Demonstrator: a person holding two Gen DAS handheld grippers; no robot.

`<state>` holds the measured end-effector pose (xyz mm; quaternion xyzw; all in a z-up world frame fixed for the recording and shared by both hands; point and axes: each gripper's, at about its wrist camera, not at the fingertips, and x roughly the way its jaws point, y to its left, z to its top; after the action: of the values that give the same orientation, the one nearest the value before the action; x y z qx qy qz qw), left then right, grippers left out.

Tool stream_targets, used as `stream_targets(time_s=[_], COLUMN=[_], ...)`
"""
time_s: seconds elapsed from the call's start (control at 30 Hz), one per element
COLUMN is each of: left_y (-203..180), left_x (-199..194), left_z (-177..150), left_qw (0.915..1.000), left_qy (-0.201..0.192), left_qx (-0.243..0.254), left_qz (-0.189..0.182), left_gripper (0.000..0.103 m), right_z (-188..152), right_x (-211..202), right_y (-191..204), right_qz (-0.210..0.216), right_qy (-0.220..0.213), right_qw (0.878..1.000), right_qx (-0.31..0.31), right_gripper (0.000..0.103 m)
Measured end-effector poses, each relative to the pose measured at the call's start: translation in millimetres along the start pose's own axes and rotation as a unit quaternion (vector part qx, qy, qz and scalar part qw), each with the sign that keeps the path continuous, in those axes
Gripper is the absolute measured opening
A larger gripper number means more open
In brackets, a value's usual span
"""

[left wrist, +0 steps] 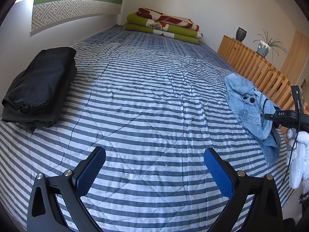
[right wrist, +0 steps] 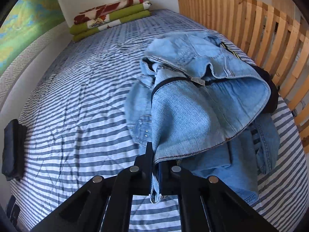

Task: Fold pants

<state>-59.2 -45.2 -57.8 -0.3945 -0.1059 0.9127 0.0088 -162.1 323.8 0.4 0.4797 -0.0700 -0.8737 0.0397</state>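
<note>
Crumpled light blue denim pants (right wrist: 202, 100) lie in a heap on the right side of the striped bed (right wrist: 77, 100), near the wooden slat rail. My right gripper (right wrist: 155, 166) is shut on a hem of the pants, and the cloth hangs down between its black fingers. In the left wrist view the same pants (left wrist: 249, 104) lie at the far right, with the right gripper's body (left wrist: 285, 116) beside them. My left gripper (left wrist: 154, 166) hovers open over bare striped cover, blue pads wide apart, nothing between them.
A folded black garment (left wrist: 38, 85) lies at the bed's left edge by the wall. Folded green and red blankets (left wrist: 166, 26) are stacked at the far end. A wooden slat rail (right wrist: 251, 29) borders the right side. A white-gloved hand (left wrist: 297, 162) shows at the right.
</note>
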Motion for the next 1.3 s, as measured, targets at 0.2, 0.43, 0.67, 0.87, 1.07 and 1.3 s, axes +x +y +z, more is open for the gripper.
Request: stream_targets(time_s=[0.2, 0.43, 0.67, 0.87, 1.07, 1.3], left_y=[26.7, 78.8, 146.0, 199.3, 194.6, 121.7], left_x=[-16.3, -36.0, -57.7, -66.9, -42.3, -12.8], left_z=[8.5, 18.7, 24.2, 19.9, 6.2, -16.9], left_qw=[0.9994, 0.9952, 0.9851, 0.9748, 0.9808, 0.9948], left_qy=[-0.021, -0.049, -0.077, -0.084, -0.042, 0.014], left_qx=[-0.026, -0.073, -0.125, -0.153, -0.142, -0.093], left_qz=[0.007, 0.044, 0.090, 0.138, 0.126, 0.040], left_gripper=[0.103, 0.102, 0.102, 0.102, 0.102, 0.102], right_z=[-25.0, -73.5, -93.6, -103.4, -125.7, -121.2], right_x=[-52.1, -103.2, -145.4, -123.5, -68.1, -92.6], right_y=[110.9, 243.1, 338.1, 375.3, 319.9, 174.3], right_qz=[0.069, 0.159, 0.256, 0.278, 0.268, 0.220], right_qy=[-0.024, -0.044, -0.056, 0.007, 0.121, 0.071], right_qw=[0.990, 0.961, 0.931, 0.921, 0.923, 0.956], right_qx=[-0.121, -0.223, -0.254, -0.272, -0.250, -0.179], right_gripper=[0.004, 0.003, 0.003, 0.007, 0.013, 0.040])
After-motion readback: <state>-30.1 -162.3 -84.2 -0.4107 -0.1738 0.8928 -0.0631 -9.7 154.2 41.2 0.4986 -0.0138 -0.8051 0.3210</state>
